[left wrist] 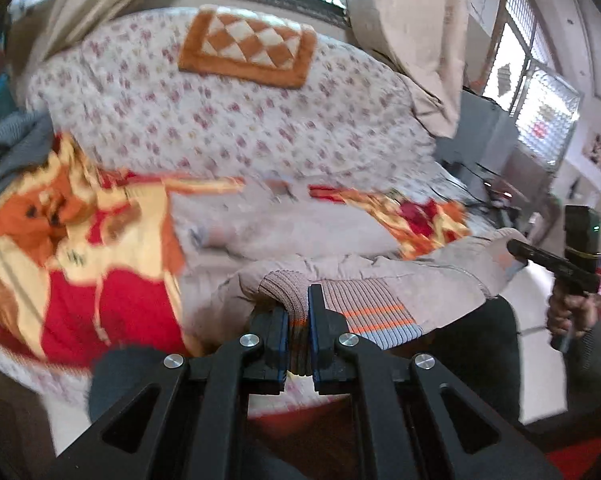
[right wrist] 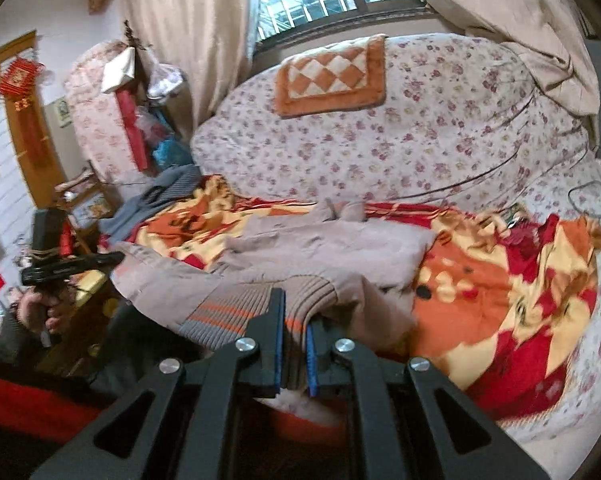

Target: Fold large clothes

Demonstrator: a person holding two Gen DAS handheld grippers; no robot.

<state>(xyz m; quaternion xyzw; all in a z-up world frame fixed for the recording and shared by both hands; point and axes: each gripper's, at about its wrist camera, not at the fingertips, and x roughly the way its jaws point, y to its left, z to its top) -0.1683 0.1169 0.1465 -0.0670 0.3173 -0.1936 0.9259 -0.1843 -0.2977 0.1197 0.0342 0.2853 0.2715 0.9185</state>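
A large beige jacket (right wrist: 320, 248) lies spread on a red, orange and yellow blanket (right wrist: 500, 288) on the bed. Its ribbed hem (left wrist: 364, 300) carries orange and blue stripes. My left gripper (left wrist: 299, 300) is shut on the hem's left end, with the knit bunched between its blue pads. My right gripper (right wrist: 296, 312) is shut on the other end of the ribbed hem (right wrist: 236, 312). The hem hangs lifted between the two grippers while the jacket's (left wrist: 300, 232) far part rests on the blanket. The right gripper (left wrist: 548, 260) shows at the left wrist view's right edge, held by a hand.
A floral quilt (right wrist: 420, 136) is piled behind the blanket (left wrist: 100, 264), with an orange checked mat (right wrist: 332, 76) on top. A grey garment (right wrist: 168, 192) lies at the bed's left end. Curtains (right wrist: 188, 24) flank a window; cluttered furniture (right wrist: 100, 120) stands left.
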